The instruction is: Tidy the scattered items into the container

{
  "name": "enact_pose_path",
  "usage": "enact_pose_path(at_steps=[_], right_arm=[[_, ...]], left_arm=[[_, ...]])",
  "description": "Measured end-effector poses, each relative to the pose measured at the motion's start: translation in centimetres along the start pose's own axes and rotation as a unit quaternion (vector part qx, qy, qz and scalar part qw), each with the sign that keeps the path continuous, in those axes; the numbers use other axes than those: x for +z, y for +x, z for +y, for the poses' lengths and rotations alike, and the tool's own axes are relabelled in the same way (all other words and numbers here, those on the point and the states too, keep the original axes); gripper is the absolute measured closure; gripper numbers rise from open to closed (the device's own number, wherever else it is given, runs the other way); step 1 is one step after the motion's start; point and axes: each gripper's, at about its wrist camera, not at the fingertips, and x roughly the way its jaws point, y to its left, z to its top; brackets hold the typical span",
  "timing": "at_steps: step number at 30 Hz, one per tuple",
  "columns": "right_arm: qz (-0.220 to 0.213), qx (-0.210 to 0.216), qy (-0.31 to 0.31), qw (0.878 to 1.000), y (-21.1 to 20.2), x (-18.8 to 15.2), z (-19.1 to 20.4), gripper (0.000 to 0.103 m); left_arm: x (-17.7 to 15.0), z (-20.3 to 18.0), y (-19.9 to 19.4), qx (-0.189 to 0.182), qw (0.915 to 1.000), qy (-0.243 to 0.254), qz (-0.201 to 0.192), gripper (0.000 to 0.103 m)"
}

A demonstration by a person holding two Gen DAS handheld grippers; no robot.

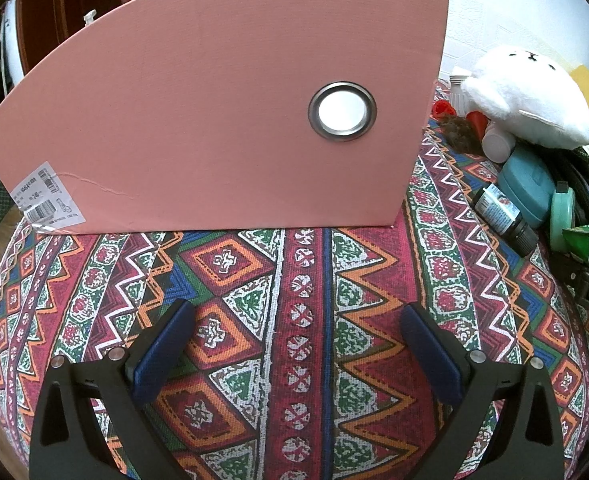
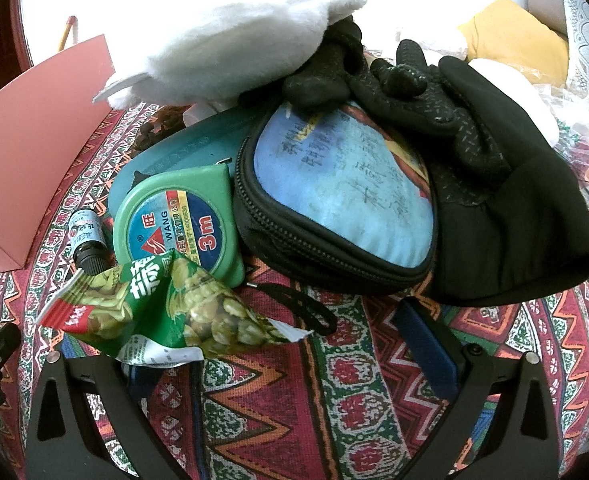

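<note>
Green snack packet (image 2: 166,312) is lying crosswise over the right gripper (image 2: 290,344)'s left finger, jaws spread; left gripper (image 1: 294,344) is gaping empty before the pink container (image 1: 214,112).

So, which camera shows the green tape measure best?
The right wrist view: the tape measure lies close with its label facing the camera. The left wrist view shows only its thin edge at the far right.

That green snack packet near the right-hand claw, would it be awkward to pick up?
Probably a bit. The snack packet looks crinkled and puffed, so it would likely crumple rather than stay stiff. Its glossy film may slip between the fingers. It seems light, so a nudge might slide it against the tape measure beside it.
</note>
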Motion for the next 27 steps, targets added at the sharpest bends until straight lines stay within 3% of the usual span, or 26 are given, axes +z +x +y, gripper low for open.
enact_pose_path(at_steps=[27], right_arm=[[0.0,0.0,0.0,1.0,0.0,0.0,0.0,0.0]], left_arm=[[1.0,0.0,0.6,0.008,0.9999,-0.012,-0.006,0.0]])
